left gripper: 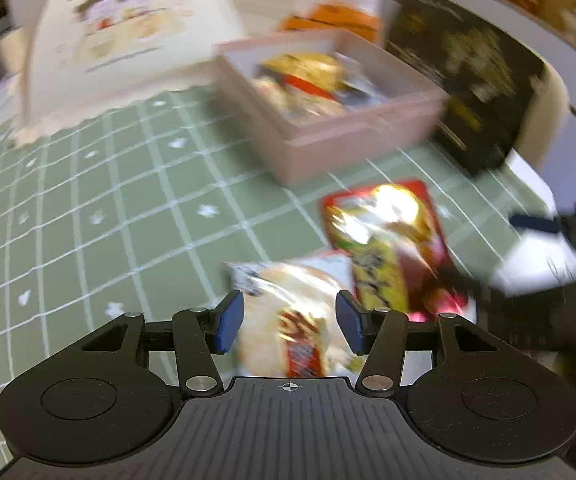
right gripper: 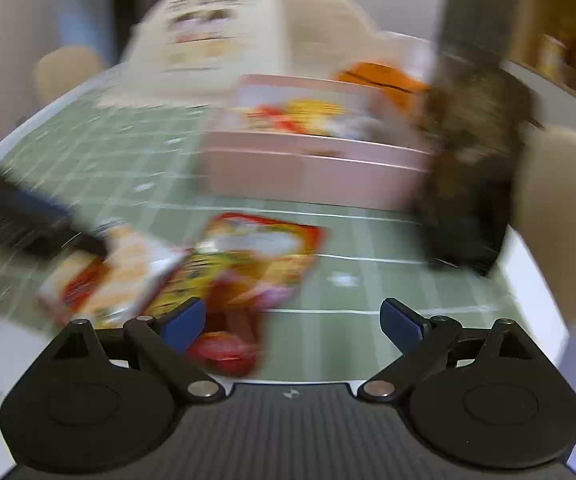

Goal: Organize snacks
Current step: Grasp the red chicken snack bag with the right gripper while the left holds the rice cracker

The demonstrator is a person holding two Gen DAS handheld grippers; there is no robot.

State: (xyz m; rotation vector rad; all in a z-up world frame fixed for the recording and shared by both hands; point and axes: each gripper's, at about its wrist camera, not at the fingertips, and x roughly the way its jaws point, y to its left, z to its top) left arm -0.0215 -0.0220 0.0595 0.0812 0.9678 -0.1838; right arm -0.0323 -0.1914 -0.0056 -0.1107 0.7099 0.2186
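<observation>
Left gripper: your left gripper (left gripper: 289,322) sits low over the table, its blue-padded jaws apart with a white crinkly snack packet with a red label (left gripper: 291,320) lying between them; motion blur keeps you from telling whether the pads touch it.
Right gripper: your right gripper (right gripper: 293,326) has its jaws spread wide; only the lower corner of a red and yellow glossy snack packet (right gripper: 248,264) reaches in beside its left pad, and nothing is clamped.
White packet: it lies on the green checked tablecloth with white grid lines (left gripper: 100,220), at the near edge, overlapping the red and yellow packet at its right side.
Red and yellow packet: from the left wrist view it lies flat just ahead and to the right of your left gripper, between it and the box.
Pink box: the open pink rectangular plastic box (left gripper: 351,136) stands further back on the cloth, apart from both loose packets, with several yellow, red and white snack packets inside.
Behind the box: a large cream carton with a printed picture (left gripper: 128,40) stands to the left, an orange and white bag (left gripper: 335,12) behind, and a tall black packet with gold print (left gripper: 467,76) just beside the box on the right.
Sharpness: both views are heavily blurred, so printed text cannot be read.
</observation>
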